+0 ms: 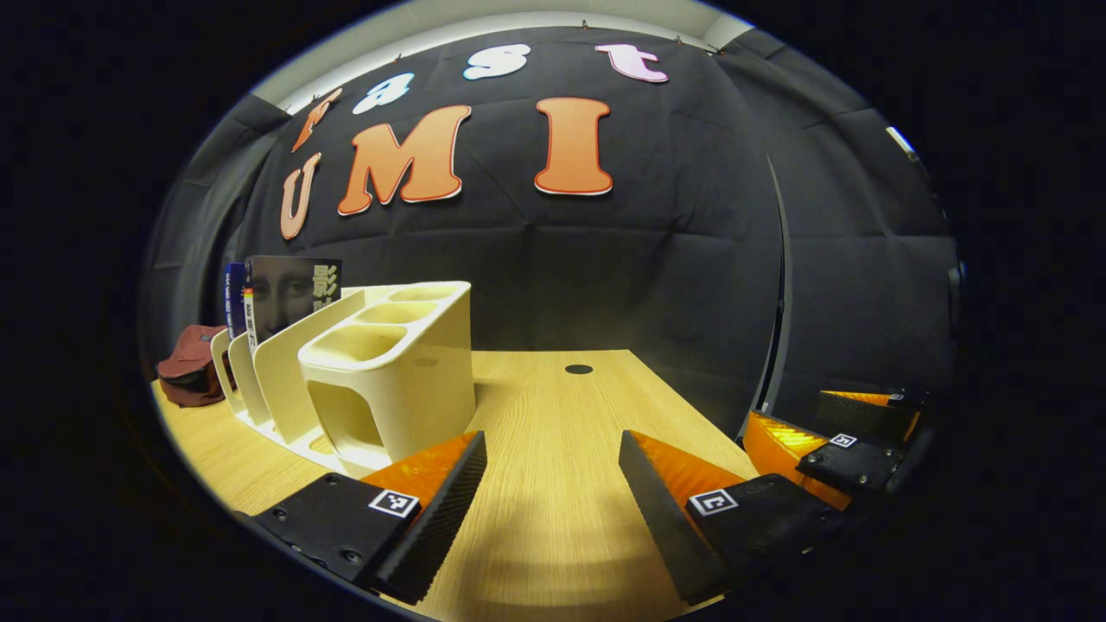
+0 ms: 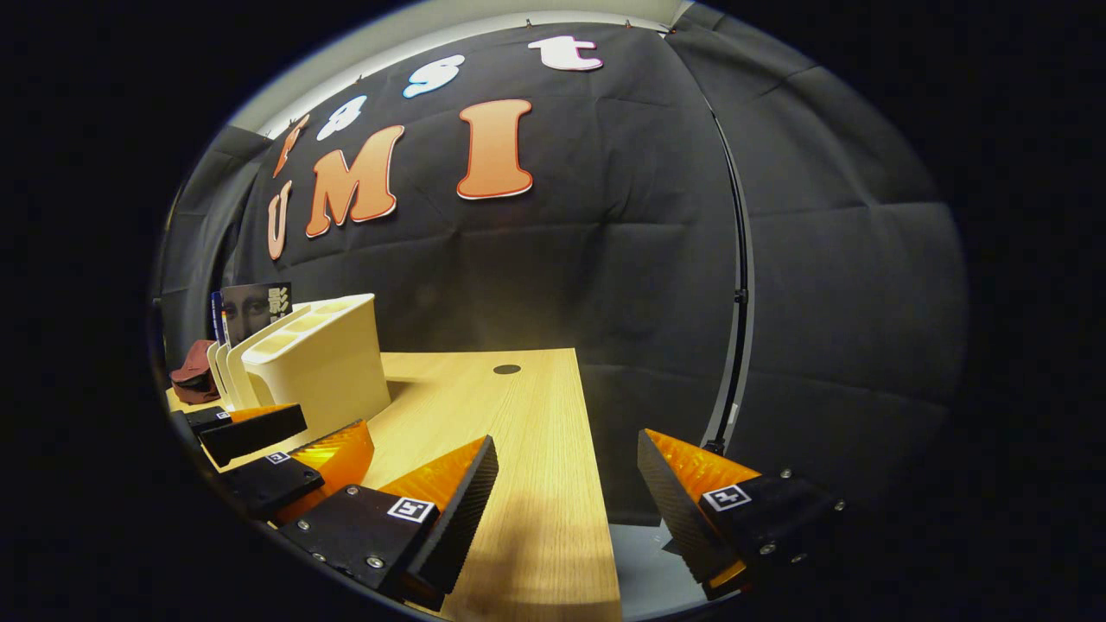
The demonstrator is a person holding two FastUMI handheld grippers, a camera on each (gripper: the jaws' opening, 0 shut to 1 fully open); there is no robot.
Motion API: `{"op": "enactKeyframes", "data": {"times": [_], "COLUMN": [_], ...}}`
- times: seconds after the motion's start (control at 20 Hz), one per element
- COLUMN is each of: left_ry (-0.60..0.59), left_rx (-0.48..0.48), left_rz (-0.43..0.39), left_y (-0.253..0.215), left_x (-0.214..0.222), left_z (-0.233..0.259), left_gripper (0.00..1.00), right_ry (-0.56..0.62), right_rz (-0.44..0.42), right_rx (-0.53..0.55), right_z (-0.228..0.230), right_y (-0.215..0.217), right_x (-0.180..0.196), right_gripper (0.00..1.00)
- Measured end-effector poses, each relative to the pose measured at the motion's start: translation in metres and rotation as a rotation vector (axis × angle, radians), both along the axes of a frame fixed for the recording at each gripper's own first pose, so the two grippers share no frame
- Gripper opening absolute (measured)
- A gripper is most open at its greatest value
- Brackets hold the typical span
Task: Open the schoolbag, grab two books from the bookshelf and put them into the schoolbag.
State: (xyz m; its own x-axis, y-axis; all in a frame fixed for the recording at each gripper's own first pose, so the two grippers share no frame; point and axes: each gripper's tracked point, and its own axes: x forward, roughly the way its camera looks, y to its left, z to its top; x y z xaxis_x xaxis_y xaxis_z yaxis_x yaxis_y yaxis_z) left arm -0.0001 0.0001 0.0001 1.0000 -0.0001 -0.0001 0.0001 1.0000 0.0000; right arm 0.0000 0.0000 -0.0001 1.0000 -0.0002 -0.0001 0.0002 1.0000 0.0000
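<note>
presently: both grippers idle before the schoolbag is opened

left gripper view. the left gripper (image 1: pixel 553 492) hovers over the wooden desk (image 1: pixel 553 406) with its fingers spread wide and nothing between them. the cream bookshelf (image 1: pixel 371 371) stands on the desk ahead and to the left; two books (image 1: pixel 289 294) stand upright in its far slots. the dark red schoolbag (image 1: pixel 192 376) lies on the desk beyond the bookshelf, at its far end, well apart from the gripper. the right gripper (image 1: pixel 851 441) shows at the lower right edge.

right gripper view. the right gripper (image 2: pixel 566 505) hangs at the desk's near right edge, fingers wide apart and empty. the bookshelf, books and schoolbag sit far left; the left gripper shows below them, also parted.

judgement: the first step, opening the schoolbag, appears not yet begun; whether the bag is zipped cannot be told at this distance. the next move likely calls for carrying a gripper past the bookshelf to the bag and finding its zip or flap.
</note>
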Motion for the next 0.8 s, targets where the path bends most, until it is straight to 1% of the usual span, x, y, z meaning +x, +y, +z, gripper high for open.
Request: {"op": "enactKeyframes", "data": {"times": [0.8], "left_ry": [0.000], "left_rx": [0.000], "left_rz": [0.000], "left_y": [0.0000], "left_x": [0.0002], "left_z": [0.0000], "left_gripper": [0.98], "right_ry": [0.000], "right_rz": [0.001], "right_rx": [0.000], "right_z": [-0.0003], "right_y": [0.0000], "right_x": [0.0000], "right_gripper": [0.97]}}
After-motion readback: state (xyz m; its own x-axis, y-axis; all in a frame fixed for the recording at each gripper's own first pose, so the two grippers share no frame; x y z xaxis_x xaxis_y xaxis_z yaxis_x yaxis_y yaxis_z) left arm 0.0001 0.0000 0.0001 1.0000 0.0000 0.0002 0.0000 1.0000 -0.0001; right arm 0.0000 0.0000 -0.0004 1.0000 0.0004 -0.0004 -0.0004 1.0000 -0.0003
